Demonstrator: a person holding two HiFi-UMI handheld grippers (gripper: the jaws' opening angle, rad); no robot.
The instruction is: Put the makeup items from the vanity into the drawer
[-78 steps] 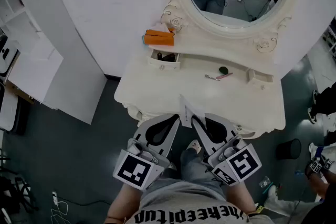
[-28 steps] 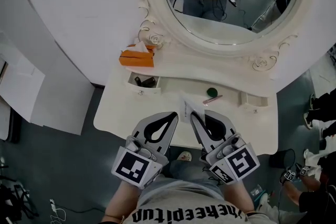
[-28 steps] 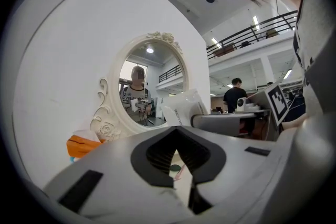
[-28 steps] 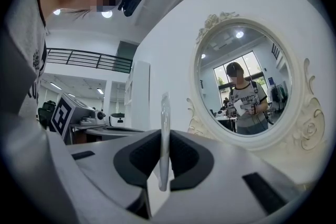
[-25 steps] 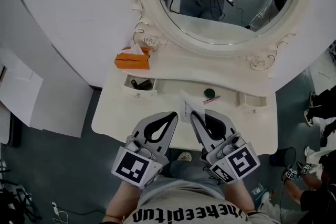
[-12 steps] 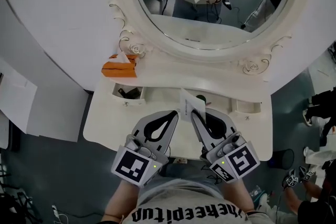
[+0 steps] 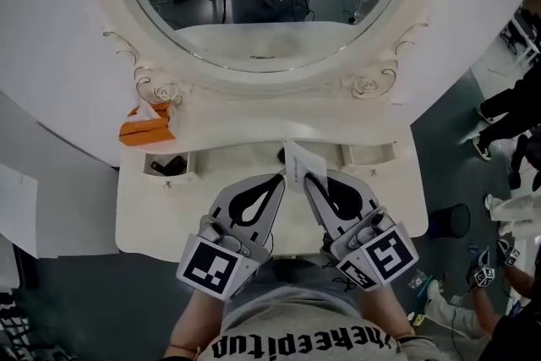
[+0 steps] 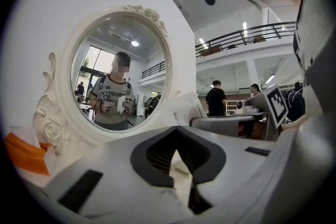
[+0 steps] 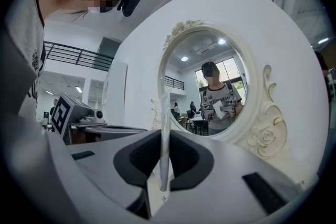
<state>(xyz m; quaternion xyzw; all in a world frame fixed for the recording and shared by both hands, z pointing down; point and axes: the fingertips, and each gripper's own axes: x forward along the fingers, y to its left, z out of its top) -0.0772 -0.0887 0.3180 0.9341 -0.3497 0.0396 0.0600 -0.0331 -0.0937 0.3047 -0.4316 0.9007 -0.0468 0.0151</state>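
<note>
Mid-frame, the right gripper [image 7: 306, 179] clenches a white packet [image 7: 300, 164]. The left gripper [image 7: 281, 178] beside it is closed, empty, over the tabletop [image 7: 161, 220].

White vanity [image 7: 152, 216] with a low back shelf. A small drawer [image 7: 166, 178] at the shelf's left stands pulled open, with a dark makeup item [image 7: 175, 164] lying inside. A flat white packet [image 7: 297, 165] is pinched upright by its near edge in the right gripper [image 7: 308, 179], above the tabletop's middle and tilted slightly left. Just beyond the packet, mostly hidden by it, a small dark round item [image 7: 281, 155] sits on the tabletop. A second small drawer [image 7: 368, 154] is at the shelf's right.
</note>
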